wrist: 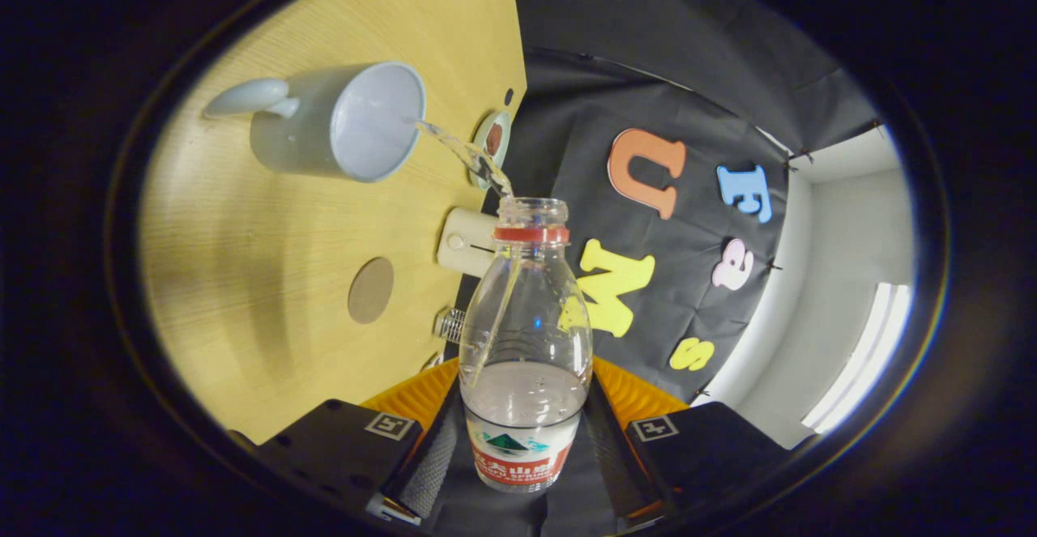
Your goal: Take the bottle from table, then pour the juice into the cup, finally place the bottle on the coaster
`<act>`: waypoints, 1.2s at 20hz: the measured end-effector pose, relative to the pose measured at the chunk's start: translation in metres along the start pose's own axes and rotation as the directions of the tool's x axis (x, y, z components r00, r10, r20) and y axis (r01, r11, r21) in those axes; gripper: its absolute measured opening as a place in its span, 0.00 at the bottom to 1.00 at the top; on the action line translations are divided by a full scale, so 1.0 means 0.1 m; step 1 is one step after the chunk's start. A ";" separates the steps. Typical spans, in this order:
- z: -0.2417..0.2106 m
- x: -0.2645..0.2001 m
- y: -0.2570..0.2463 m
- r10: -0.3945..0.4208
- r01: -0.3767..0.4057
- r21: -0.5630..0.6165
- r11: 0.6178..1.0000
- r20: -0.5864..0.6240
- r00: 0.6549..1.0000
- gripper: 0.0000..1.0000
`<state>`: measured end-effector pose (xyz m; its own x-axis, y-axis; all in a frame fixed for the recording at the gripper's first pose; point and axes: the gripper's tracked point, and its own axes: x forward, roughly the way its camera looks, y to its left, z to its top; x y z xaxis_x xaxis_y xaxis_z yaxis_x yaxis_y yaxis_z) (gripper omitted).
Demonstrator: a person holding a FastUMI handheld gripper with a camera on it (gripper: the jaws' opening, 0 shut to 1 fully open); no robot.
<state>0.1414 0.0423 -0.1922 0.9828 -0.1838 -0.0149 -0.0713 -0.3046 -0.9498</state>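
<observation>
A pale wooden table (267,294) meets the booth's black cloth wall (689,75), with a white wall and a bright strip of light beyond the cloth; the whole scene appears rolled sideways in the gripper view. The gripper (522,440) has its jaws closed narrowly on the lower body of a clear plastic bottle (525,334), one finger pressing each side at the labelled band, so the bottle sits between the fingers and reaches ahead of them. The bottle has no cap; a red ring circles its neck, and clear liquid pools in its lower part. From the open mouth a thin stream of liquid (466,155) arcs into the mouth of a white cup (340,120) with a handle, which stands on the table beyond the bottle's neck. A round brown coaster (371,290) lies flat on the table, apart from the cup and nearer to the fingers. At the table's far edge by the cloth sit a small cream box (463,241), a small round dish-like object (492,142) just beyond it, and a small metallic thing (450,324) too small to identify.
</observation>
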 end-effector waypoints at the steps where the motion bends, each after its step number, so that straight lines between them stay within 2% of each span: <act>1: 0.00 -0.01 0.00 -0.002 0.002 0.000 1.000 -0.001 1.000 0.82; 24: 0.02 -0.11 -0.16 -0.056 0.056 -0.109 0.992 0.007 0.998 0.82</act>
<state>0.1323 0.0514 -0.1772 0.9864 -0.1601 0.0362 -0.0339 -0.4142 -0.9096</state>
